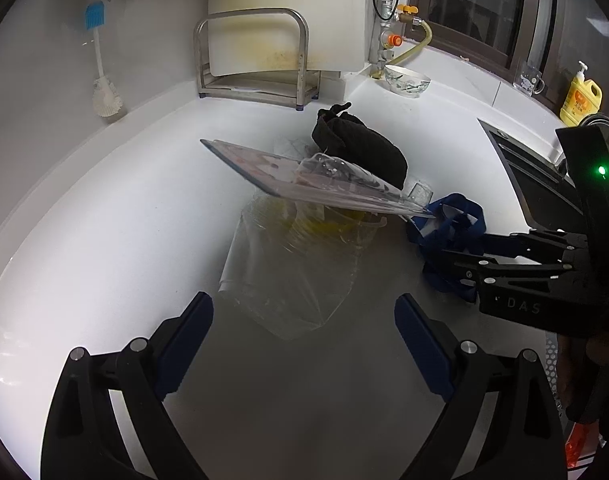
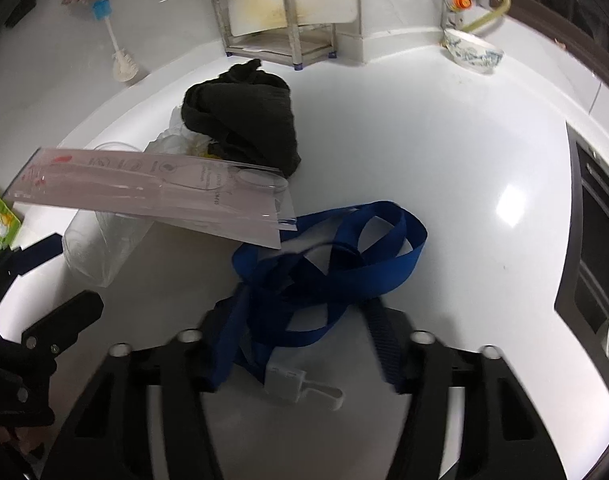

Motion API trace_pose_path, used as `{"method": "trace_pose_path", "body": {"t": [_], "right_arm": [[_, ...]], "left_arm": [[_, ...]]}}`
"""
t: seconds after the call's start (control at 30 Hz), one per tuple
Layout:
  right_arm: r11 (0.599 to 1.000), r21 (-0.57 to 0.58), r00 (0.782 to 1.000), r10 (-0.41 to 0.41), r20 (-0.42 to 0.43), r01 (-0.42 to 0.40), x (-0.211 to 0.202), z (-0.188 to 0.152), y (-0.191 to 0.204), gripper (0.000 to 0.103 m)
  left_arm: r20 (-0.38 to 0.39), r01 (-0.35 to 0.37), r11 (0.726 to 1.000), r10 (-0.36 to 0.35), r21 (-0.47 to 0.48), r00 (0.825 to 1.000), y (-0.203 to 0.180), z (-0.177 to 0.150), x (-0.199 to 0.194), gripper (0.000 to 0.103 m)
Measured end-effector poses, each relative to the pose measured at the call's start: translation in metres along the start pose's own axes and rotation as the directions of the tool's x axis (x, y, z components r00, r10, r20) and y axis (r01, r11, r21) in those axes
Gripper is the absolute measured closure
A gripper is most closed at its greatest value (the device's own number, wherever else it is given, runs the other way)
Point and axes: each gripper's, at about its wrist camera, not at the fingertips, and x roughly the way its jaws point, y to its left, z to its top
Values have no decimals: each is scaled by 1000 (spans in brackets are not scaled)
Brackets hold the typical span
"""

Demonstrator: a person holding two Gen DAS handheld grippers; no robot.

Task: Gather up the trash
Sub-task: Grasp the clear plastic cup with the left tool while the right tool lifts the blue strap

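- Left wrist view: your left tool [image 1: 304, 344] stands wide over the desk [image 1: 124, 208], nothing between its pads; the clear plastic bag [image 1: 296, 276] lies just ahead, left of the blue strap [image 1: 448, 232].
- Right wrist view: your right tool [image 2: 300, 344] straddles the blue strap [image 2: 328, 264], jaws half-narrowed; whether they pinch it, I cannot tell.

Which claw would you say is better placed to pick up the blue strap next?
The right claw: the blue strap already lies between its fingers. The left claw stands open over bare counter, facing the clear plastic bag.
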Motion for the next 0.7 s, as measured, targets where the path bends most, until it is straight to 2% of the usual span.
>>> {"method": "trace_pose_path", "body": {"t": [0.03,0.1,0.17,0.5,0.7], "right_arm": [[1000,-5,1000,-1,6,1,0,0,2,68],[1000,0,1000,7,10,-7,-2,-1,0,85],[999,27,1000,21,15,-22,-5,-3,-6,92],[986,151,997,58,50,-65,-34,-11,-35,95],[981,175,996,78,46,-84,-42,-17,-40,95]], "left_arm": [[1,1,1000,-1,0,1000,0,0,0,12],[5,3,1000,-3,2,1000,0,1,1,12],[8,6,1000,-6,5,1000,-1,2,1,13],[21,0,999,-1,53,1000,-5,10,12,12],[30,-14,995,11,99,999,-12,16,22,12]]}}
